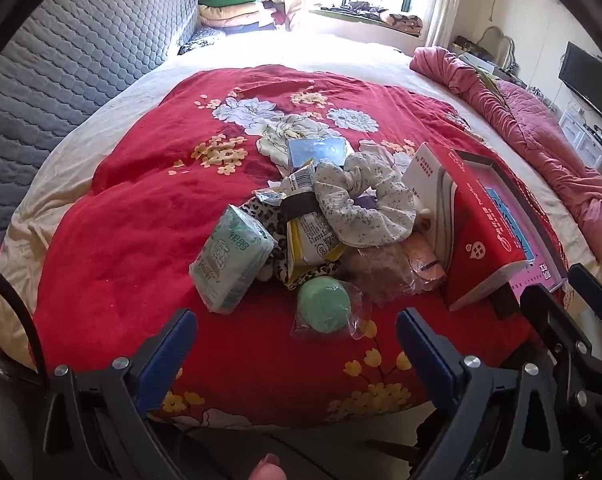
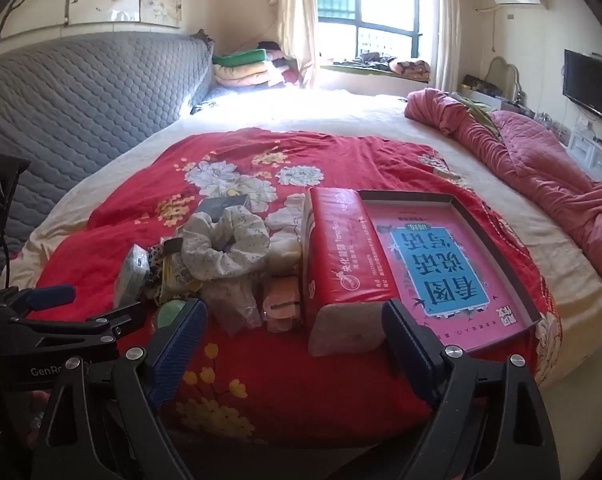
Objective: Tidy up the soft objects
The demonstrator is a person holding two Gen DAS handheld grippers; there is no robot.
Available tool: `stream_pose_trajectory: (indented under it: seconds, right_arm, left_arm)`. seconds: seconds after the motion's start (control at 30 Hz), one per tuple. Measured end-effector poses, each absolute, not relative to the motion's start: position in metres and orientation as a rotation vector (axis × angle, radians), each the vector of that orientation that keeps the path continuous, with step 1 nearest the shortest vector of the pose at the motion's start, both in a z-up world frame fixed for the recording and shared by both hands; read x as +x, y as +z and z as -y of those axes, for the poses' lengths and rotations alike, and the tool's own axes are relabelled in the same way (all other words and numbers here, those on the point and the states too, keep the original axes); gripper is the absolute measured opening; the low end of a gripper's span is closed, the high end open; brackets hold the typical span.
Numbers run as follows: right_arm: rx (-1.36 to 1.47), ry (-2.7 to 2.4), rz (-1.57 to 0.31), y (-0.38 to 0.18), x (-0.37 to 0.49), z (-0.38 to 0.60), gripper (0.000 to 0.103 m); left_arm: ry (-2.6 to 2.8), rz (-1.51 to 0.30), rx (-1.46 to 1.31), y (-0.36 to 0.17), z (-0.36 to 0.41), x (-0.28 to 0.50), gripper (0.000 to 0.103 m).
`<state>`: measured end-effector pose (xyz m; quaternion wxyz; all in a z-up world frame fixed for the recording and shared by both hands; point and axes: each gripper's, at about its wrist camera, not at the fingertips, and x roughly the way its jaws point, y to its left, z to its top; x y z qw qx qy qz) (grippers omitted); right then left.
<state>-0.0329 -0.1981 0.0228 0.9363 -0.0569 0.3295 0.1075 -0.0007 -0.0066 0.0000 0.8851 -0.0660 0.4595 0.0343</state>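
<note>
The left gripper (image 1: 297, 334), black with blue pads, hangs over the near edge of a red floral blanket (image 1: 149, 216), its jaws spread wide and empty. Just ahead of it lies a round mint-green puff in clear wrap (image 1: 324, 309). Beyond that sits a heap: a pale green tissue pack (image 1: 231, 262), a leopard-print cloth (image 1: 275, 258), a yellow-and-white snack packet (image 1: 311, 236) and a white sprigged fabric scrunchie (image 1: 363, 204) on top.

The right gripper (image 2: 295, 330) also stands agape with nothing between its pads, facing the end of a red soft tissue pack (image 2: 341, 264). That pack lies just beside a shallow grey box lid holding a pink-and-blue printed sheet (image 2: 453, 272). A rumpled pink quilt (image 2: 541, 172) lies well apart, to the right.
</note>
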Motion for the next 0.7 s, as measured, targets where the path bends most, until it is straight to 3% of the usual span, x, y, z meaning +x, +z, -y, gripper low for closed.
stream_pose_trajectory:
  seconds: [0.7]
  right_arm:
    - [-0.116, 0.214, -0.688, 0.0217, -0.0266, 0.1946, 0.09]
  left_arm:
    - [0.057, -0.949, -0.133, 0.0012, 0.0067, -0.0007, 0.1]
